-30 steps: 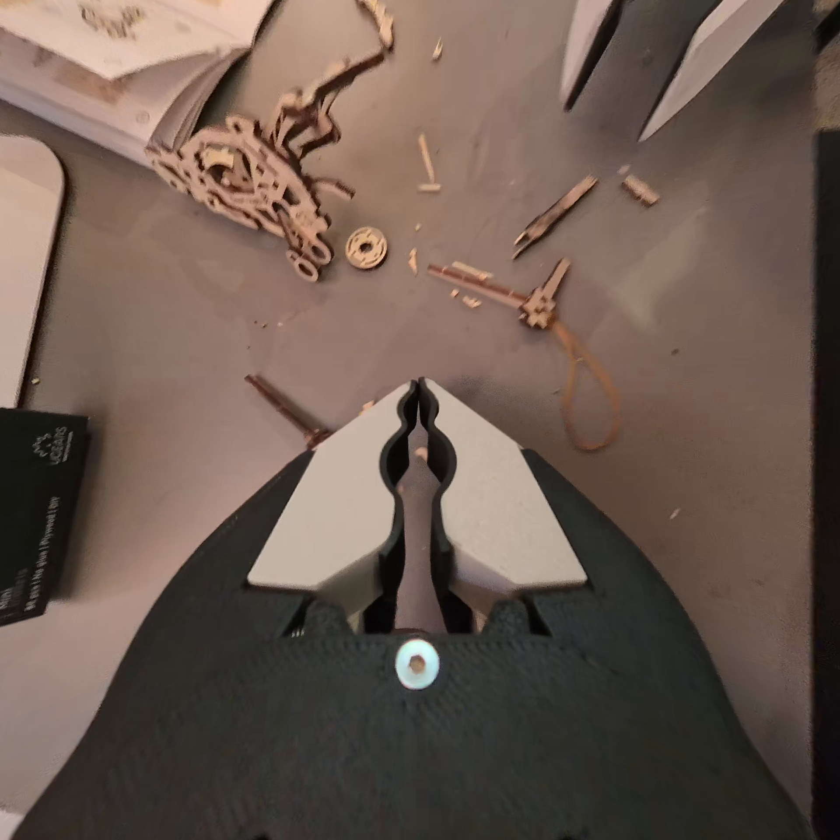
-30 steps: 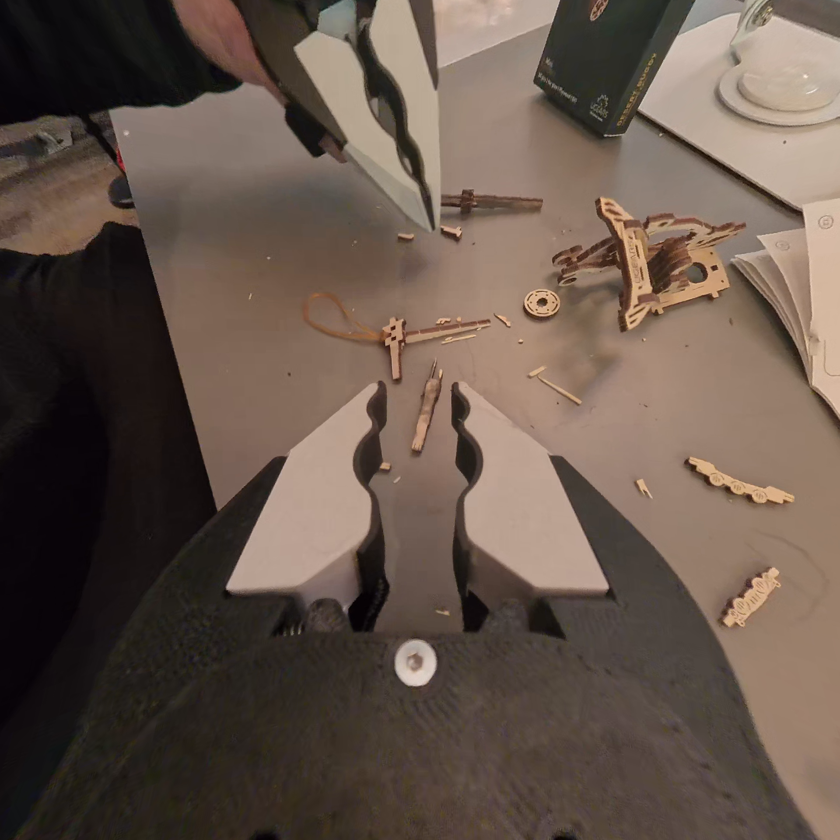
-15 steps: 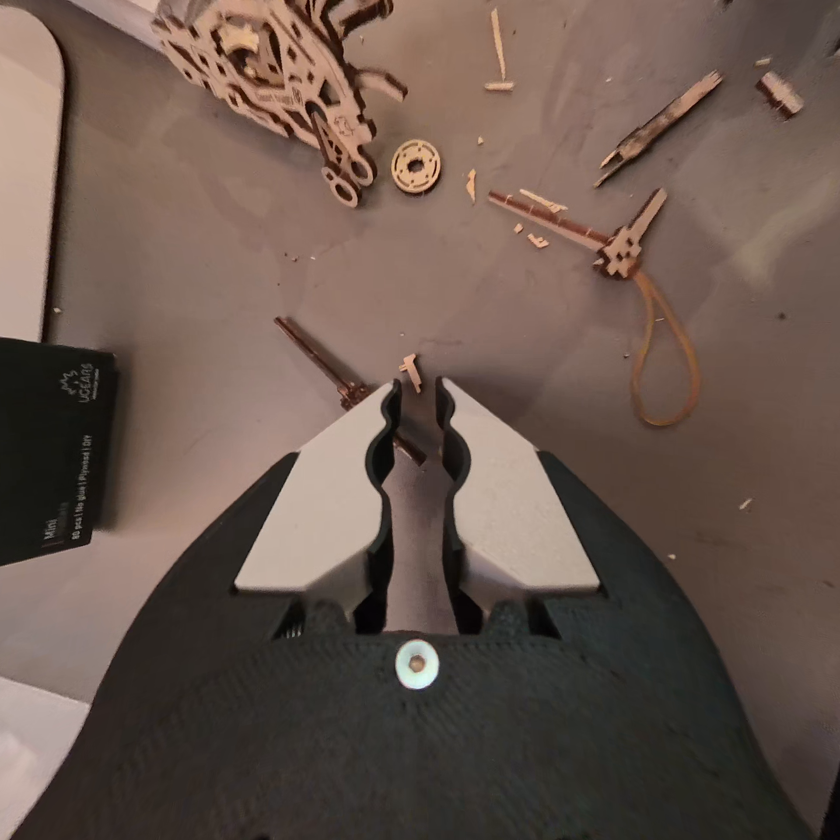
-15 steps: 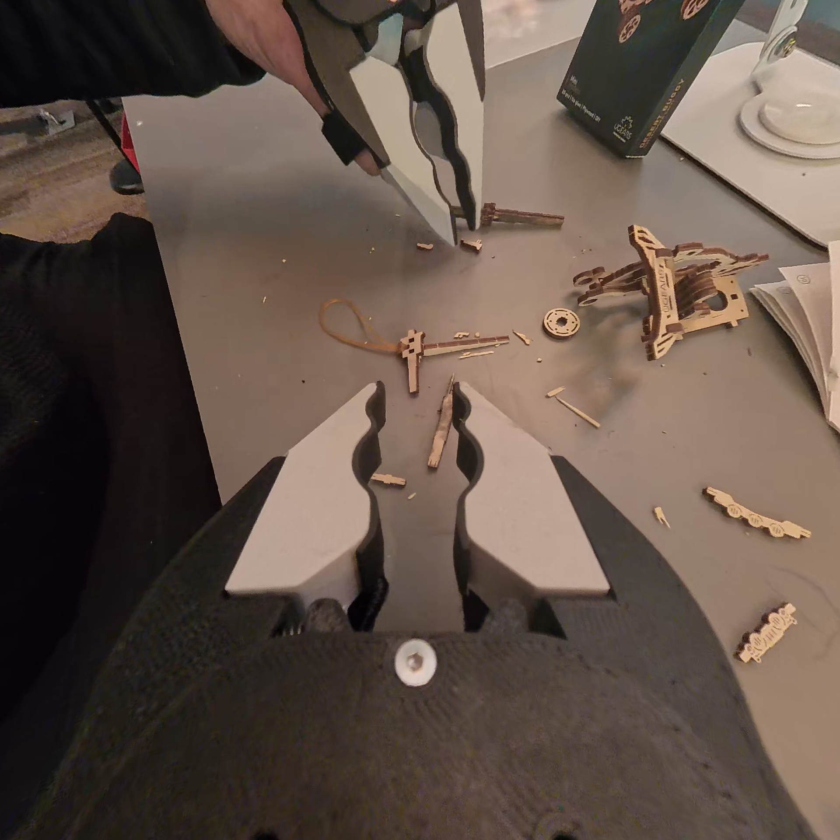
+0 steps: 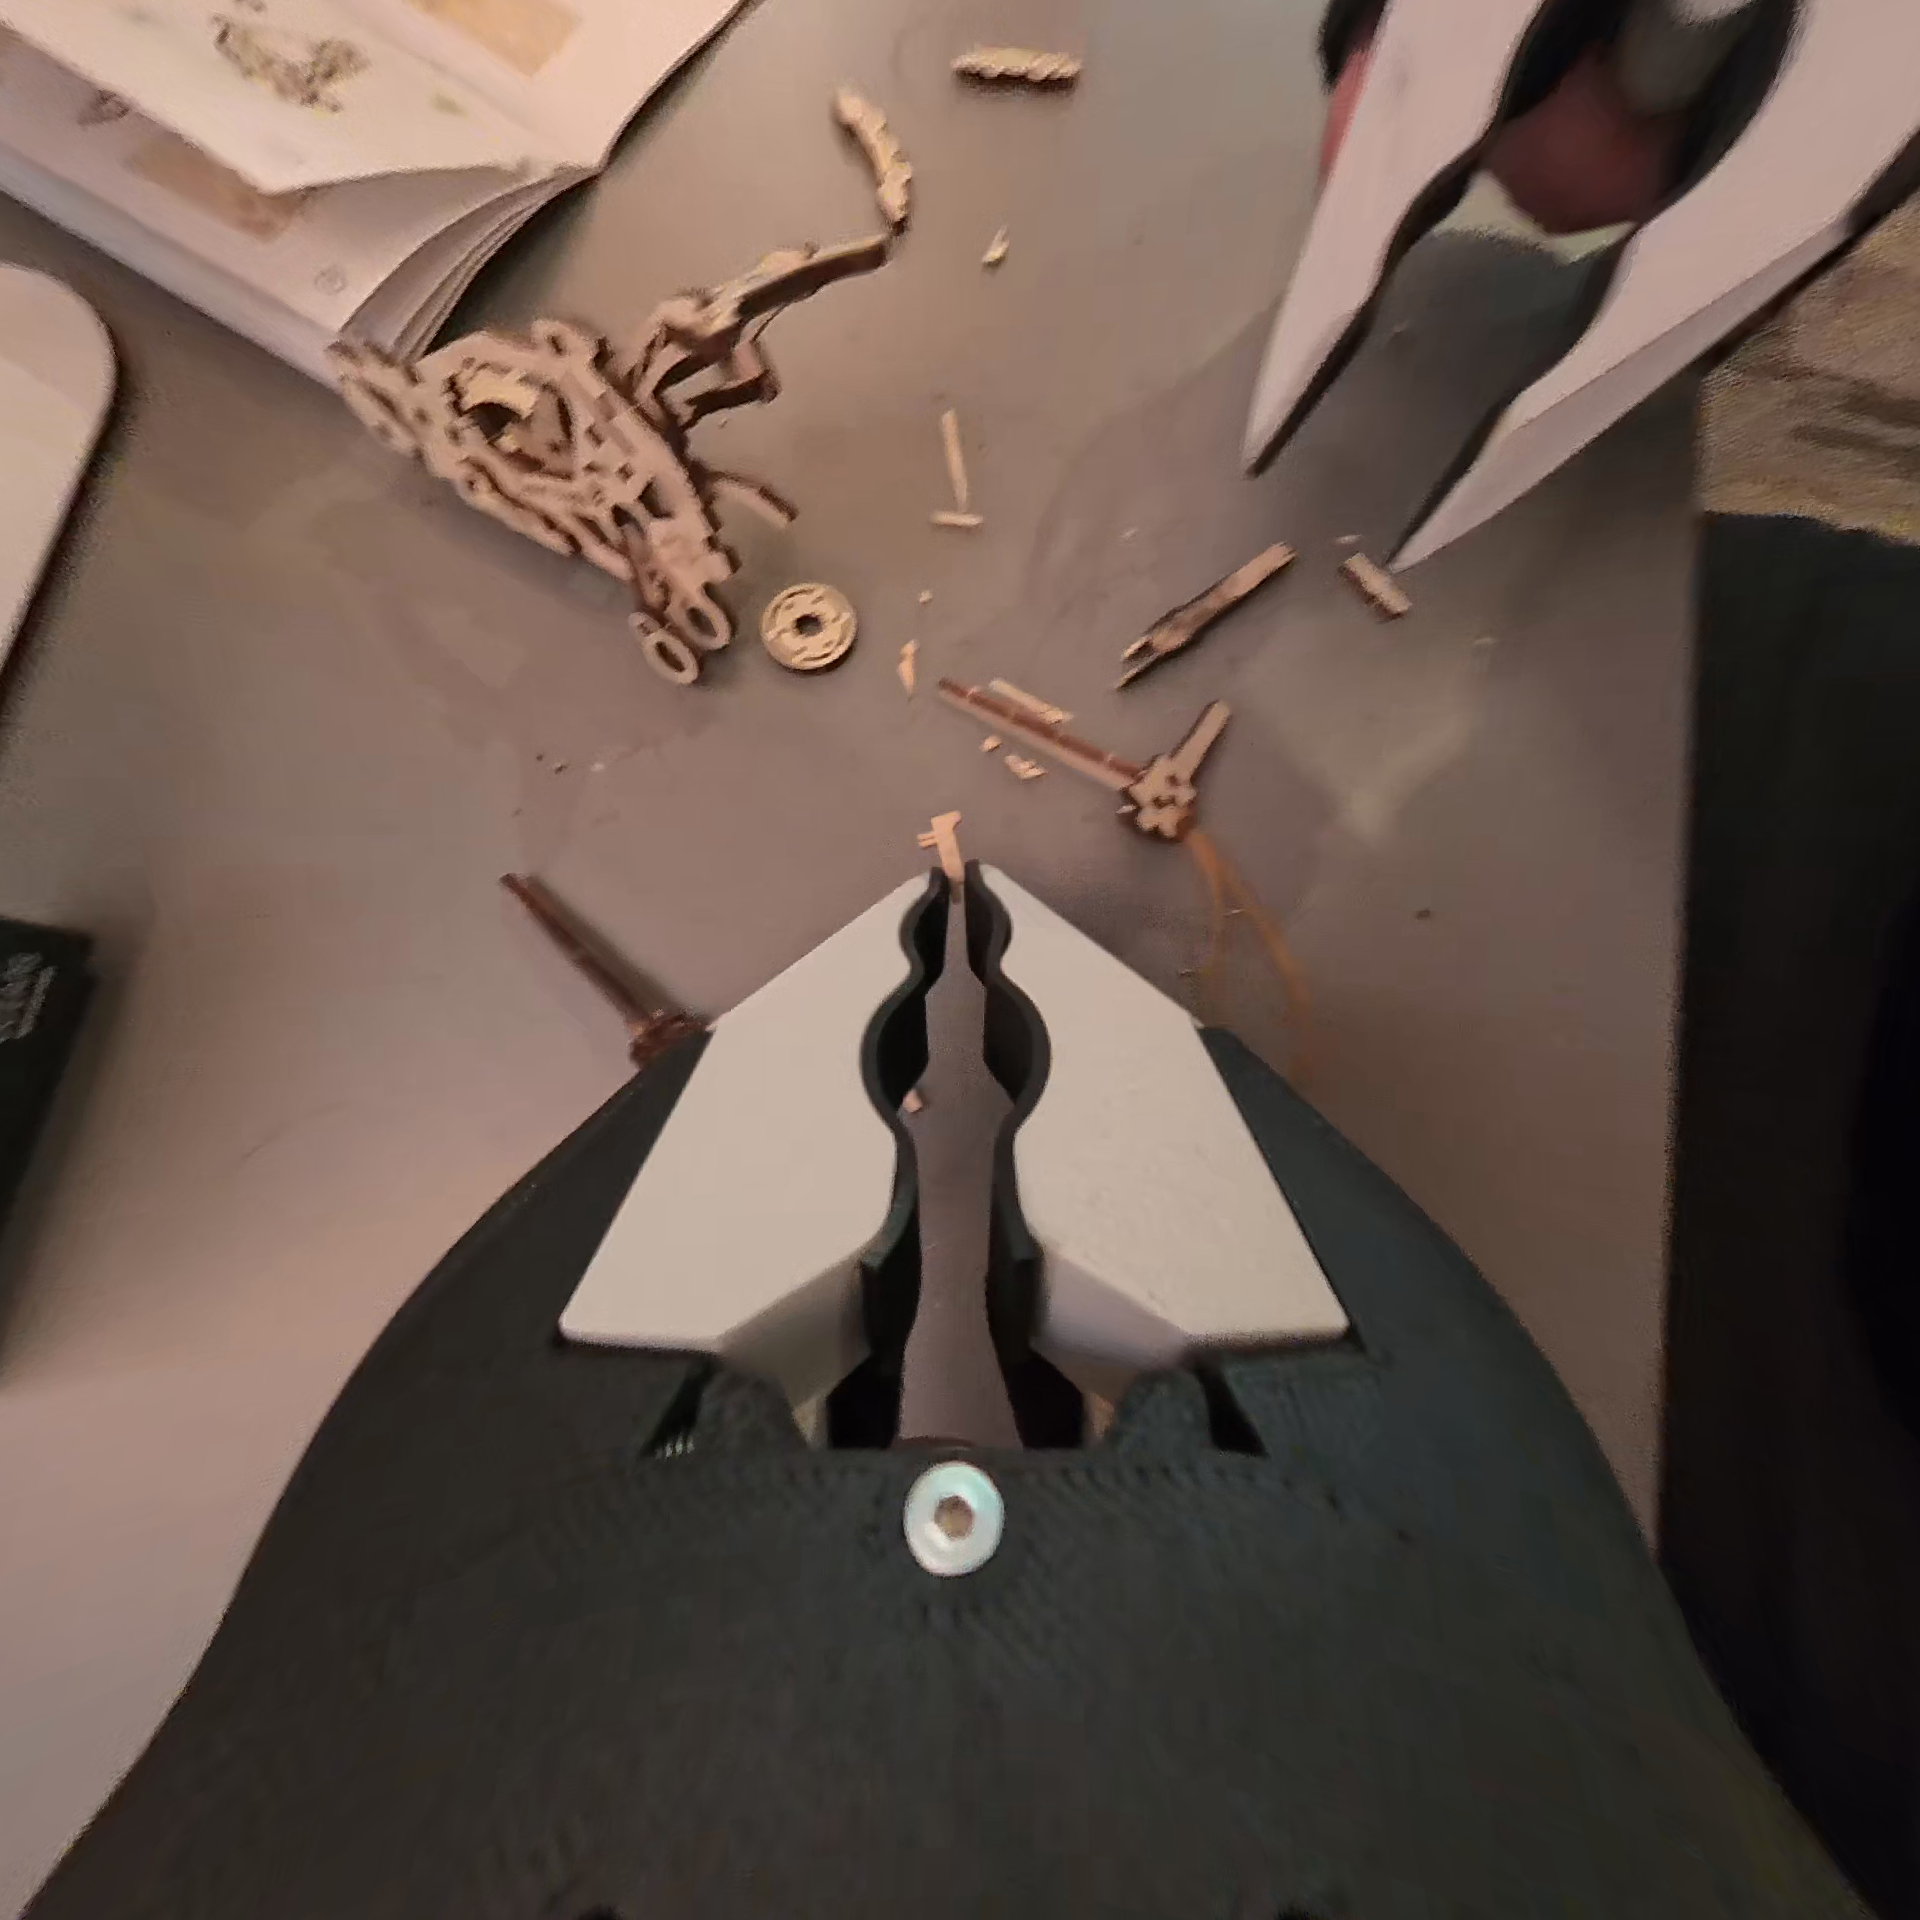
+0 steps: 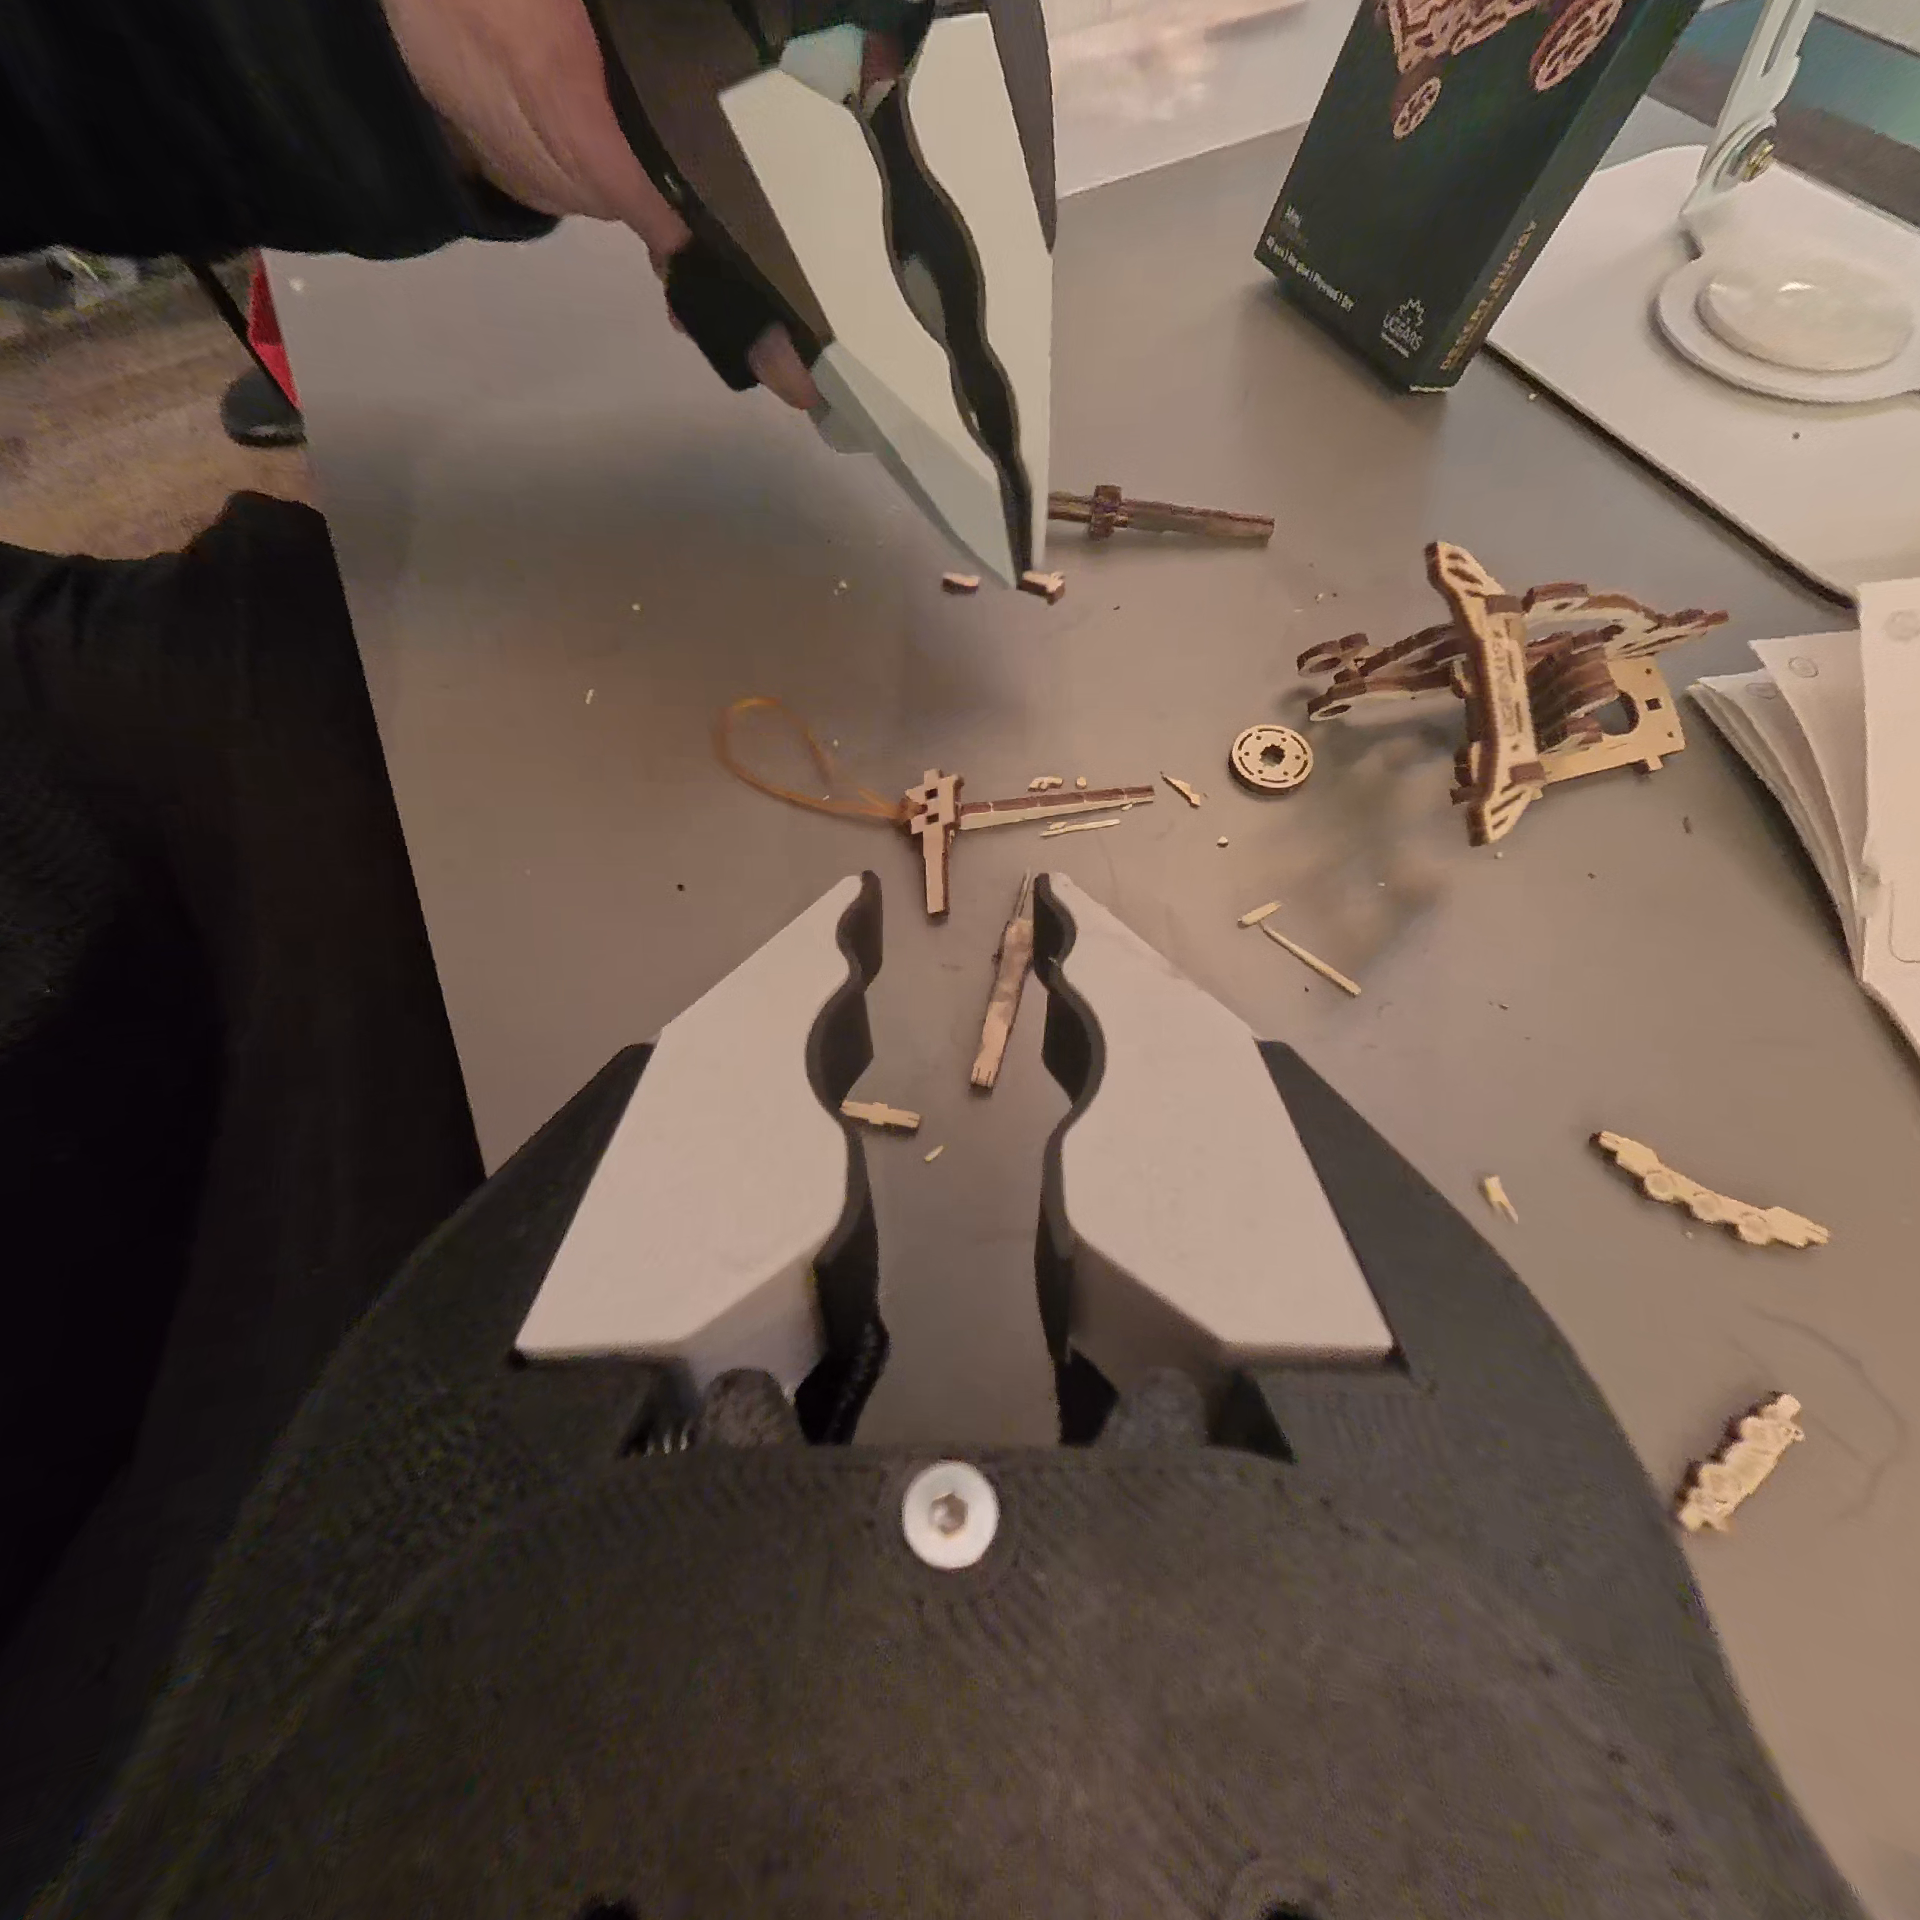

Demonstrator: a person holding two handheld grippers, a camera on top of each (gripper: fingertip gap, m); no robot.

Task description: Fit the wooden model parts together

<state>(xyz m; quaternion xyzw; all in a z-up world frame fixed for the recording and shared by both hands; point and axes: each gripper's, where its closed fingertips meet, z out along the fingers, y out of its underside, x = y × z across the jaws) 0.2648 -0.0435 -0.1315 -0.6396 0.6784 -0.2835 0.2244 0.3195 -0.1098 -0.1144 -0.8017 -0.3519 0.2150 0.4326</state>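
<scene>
Left claw (image 5: 957,883) pinched nearly closed; right claw (image 6: 956,894) spread.

My left tool (image 5: 954,883) and right tool (image 6: 956,899): textured black bodies, pale grey wavy-edged fingers, one silver screw each; black sleeve (image 6: 208,114).

Grey table (image 6: 582,582), wooden parts (image 6: 1039,805), box (image 6: 1444,197), possibly booklet (image 6: 1829,790)

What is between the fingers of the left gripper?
A tiny wooden piece is pinched at the tips of the left gripper, sticking out forward. Farther back between the fingers only the grey table shows; the pinched end is covered.
</scene>
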